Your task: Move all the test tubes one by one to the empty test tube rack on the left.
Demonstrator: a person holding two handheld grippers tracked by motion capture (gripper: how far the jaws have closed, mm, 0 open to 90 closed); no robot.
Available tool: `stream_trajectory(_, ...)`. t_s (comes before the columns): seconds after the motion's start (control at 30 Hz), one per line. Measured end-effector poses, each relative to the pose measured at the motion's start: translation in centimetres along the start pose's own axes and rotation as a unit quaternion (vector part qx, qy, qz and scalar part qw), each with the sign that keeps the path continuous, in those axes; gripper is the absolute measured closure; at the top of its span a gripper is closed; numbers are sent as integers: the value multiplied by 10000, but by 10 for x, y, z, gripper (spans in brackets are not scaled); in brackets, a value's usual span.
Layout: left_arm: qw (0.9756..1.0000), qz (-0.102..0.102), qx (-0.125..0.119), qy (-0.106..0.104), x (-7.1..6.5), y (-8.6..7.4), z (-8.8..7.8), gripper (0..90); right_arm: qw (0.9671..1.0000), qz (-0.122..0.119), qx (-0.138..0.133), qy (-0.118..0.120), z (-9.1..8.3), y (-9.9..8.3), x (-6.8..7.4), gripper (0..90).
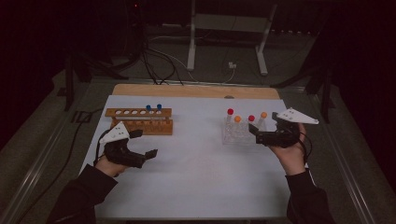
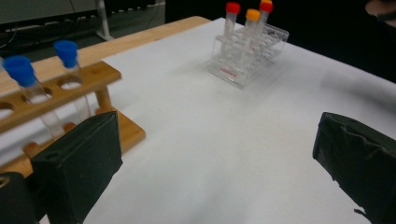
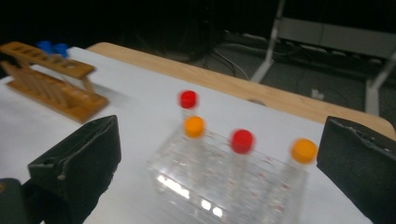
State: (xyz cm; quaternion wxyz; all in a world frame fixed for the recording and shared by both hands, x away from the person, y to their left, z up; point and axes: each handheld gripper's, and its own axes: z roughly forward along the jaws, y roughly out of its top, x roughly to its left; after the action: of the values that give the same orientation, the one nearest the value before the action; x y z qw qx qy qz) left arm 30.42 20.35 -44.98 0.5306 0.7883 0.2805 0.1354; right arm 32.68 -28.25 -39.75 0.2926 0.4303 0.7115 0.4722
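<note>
On the bench, two blue-capped tubes (image 1: 153, 108) racked in wood already (four left in clear rack (image 1: 236, 133)), both hand-held grippers spread, empty.

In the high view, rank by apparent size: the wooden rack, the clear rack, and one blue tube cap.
1. wooden rack: largest, clearly the widest.
2. clear rack: smaller, a compact block.
3. blue tube cap: by far the smallest.
All three sit at a similar depth on the table, so nearness hardly skews this.
</note>
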Motion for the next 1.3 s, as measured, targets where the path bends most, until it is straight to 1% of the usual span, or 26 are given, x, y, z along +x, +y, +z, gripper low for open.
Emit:
stream_trajectory(0.07, 10000, 56, 26, 2, -6, -5, 1, 22, 9999, 73, 42, -108, 1, -2, -9, 20)
stream_trajectory(0.1, 10000, 38, 23, -63, -8, -7, 2, 23, 9998, 77, 44, -167, 2, -4, -12, 36)
stream_trajectory(0.13, 10000, 28, 12, -78, -10, -10, 2, 22, 9997, 106, 47, -237, 2, -6, -16, 36)
stream_trajectory(0.17, 9999, 6, 4, -152, -11, -12, 3, 22, 9995, 144, 99, -274, 3, -8, -20, 39)
stream_trajectory(0.2, 9998, -17, 11, -175, -13, -13, 3, 22, 9993, 170, 130, -318, 5, -10, -24, 60)
stream_trajectory(0.23, 9999, 28, 37, -148, -14, -14, 4, 23, 9990, 200, 139, -380, 6, -12, -27, 64)
stream_trajectory(0.27, 9998, 67, 65, -173, -16, -15, 4, 23, 9987, 241, 176, -411, 7, -14, -31, 73)
stream_trajectory(0.33, 9998, 124, 108, -138, -18, -16, 5, 23, 9980, 308, 197, -521, 9, -20, -36, 128)
stream_trajectory(0.37, 9997, 115, 110, -174, -18, -16, 5, 23, 9977, 355, 228, -527, 11, -23, -39, 142)
stream_trajectory(0.43, 9998, 113, 107, -155, -18, -17, 5, 22, 9967, 425, 308, -624, 15, -30, -44, 168)
stream_trajectory(0.47, 9997, 108, 109, -180, -18, -17, 5, 22, 9961, 476, 352, -661, 17, -33, -46, 200)
stream_trajectory(0.5, 9998, 105, 110, -151, -19, -17, 6, 23, 9953, 526, 388, -707, 20, -36, -48, 242)
stream_trajectory(0.57, 9997, 115, 144, -182, -19, -18, 6, 23, 9946, 590, 469, -714, 24, -42, -50, 279)
stream_trajectory(0.6, 9997, 128, 150, -152, -19, -18, 6, 23, 9941, 609, 487, -756, 26, -44, -51, 311)
stream_trajectory(0.63, 9996, 125, 165, -188, -19, -19, 7, 23, 9939, 643, 494, -743, 28, -46, -53, 367)
stream_trajectory(0.7, 9997, 134, 154, -166, -19, -19, 7, 23, 9933, 690, 516, -765, 32, -48, -56, 407)
stream_trajectory(0.73, 9996, 131, 152, -191, -19, -19, 7, 23, 9932, 716, 541, -737, 35, -49, -57, 448)
stream_trajectory(0.83, 9996, 121, 164, -179, -19, -20, 7, 23, 9931, 719, 618, -683, 42, -50, -59, 520)
stream_trajectory(0.87, 9997, 122, 159, -155, -19, -20, 7, 22, 9929, 726, 650, -685, 44, -51, -60, 534)
stream_trajectory(0.93, 9996, 118, 166, -178, -19, -20, 7, 22, 9926, 749, 694, -663, 49, -51, -61, 571)
stream_trajectory(1.03, 9996, 133, 156, -178, -19, -19, 7, 23, 9918, 839, 723, -634, 57, -50, -63, 609)
stream_trajectory(1.07, 9997, 130, 146, -173, -19, -20, 7, 22, 9914, 849, 736, -665, 59, -49, -62, 621)
stream_trajectory(1.1, 9996, 113, 154, -190, -18, -20, 7, 23, 9916, 841, 745, -635, 61, -48, -63, 629)
stream_trajectory(1.13, 9996, 99, 164, -197, -18, -20, 7, 22, 9914, 828, 768, -666, 63, -47, -62, 633)
stream_trajectory(1.23, 9996, 70, 174, -188, -15, -21, 7, 22, 9907, 826, 842, -682, 69, -46, -61, 685)
stream_trajectory(1.3, 9996, 74, 179, -194, -15, -21, 6, 23, 9906, 816, 882, -649, 71, -46, -61, 701)
